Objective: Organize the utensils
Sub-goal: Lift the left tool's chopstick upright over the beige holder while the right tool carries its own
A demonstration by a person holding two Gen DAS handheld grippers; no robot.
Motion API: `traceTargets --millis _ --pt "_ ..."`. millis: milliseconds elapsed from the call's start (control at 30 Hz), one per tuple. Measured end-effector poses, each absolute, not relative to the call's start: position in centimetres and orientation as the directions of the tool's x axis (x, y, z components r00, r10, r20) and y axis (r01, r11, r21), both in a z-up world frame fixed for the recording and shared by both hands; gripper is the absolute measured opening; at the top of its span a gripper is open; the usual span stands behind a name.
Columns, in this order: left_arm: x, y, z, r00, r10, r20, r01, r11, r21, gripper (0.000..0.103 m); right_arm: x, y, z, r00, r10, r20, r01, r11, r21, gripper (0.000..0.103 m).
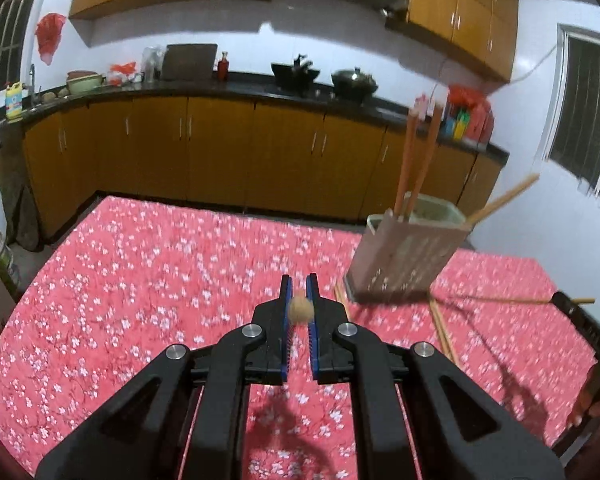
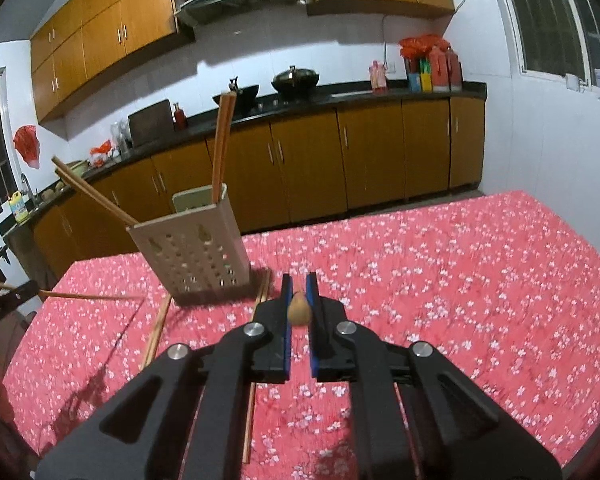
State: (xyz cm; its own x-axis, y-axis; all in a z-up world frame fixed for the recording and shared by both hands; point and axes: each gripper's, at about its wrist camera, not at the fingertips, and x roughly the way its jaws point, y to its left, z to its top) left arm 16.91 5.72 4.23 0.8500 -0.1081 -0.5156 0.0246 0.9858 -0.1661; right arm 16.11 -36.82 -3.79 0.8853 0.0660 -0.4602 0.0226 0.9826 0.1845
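Observation:
My left gripper (image 1: 299, 285) is shut on a wooden chopstick (image 1: 300, 309), seen end-on between the blue pads. Held the same way, another chopstick (image 2: 299, 310) sits in my shut right gripper (image 2: 299, 285). Both hover above the red floral tablecloth (image 1: 140, 280). A beige perforated utensil holder (image 1: 404, 256) (image 2: 196, 256) stands ahead, with an upright pair of chopsticks (image 1: 416, 160) (image 2: 222, 148) and a leaning pair (image 1: 504, 200) (image 2: 92, 196) inside. Loose chopsticks (image 1: 444, 328) (image 2: 158, 328) lie on the cloth by its base. Each view catches the other gripper (image 1: 562, 300) (image 2: 24, 290) at its edge, its chopstick pointing toward the holder.
One more loose chopstick (image 2: 250, 420) lies under my right gripper. Beyond the table's far edge runs a kitchen counter (image 1: 220, 88) with woks, bottles and wooden cabinets. Windows are on the side walls. A person's hand (image 1: 592, 406) shows at the right edge.

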Motion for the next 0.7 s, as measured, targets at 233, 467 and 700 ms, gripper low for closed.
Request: traceTargets --millis 233,467,700 --pt "16.7 5.7 6.0 0.872 -0.111 -0.477 0.039 0.987 -0.158 0.008 15.8 -37.2 -2.5 0.903 0.065 -0.424 0.016 0.983 0.185 0.008" --pt "16.4 4.6 8.4 0.889 -0.139 -0.437 0.092 0.988 -0.127 0.008 15.9 -36.9 1.7 0.925 0.111 -0.363 -0.038 0.979 0.203 0.008" --pt "16.6 1.8 11.6 0.903 -0.206 -0.377 0.174 0.978 -0.117 0.007 15.7 -36.3 6.5 0.942 0.202 -0.269 -0.133 0.958 0.254 0.008"
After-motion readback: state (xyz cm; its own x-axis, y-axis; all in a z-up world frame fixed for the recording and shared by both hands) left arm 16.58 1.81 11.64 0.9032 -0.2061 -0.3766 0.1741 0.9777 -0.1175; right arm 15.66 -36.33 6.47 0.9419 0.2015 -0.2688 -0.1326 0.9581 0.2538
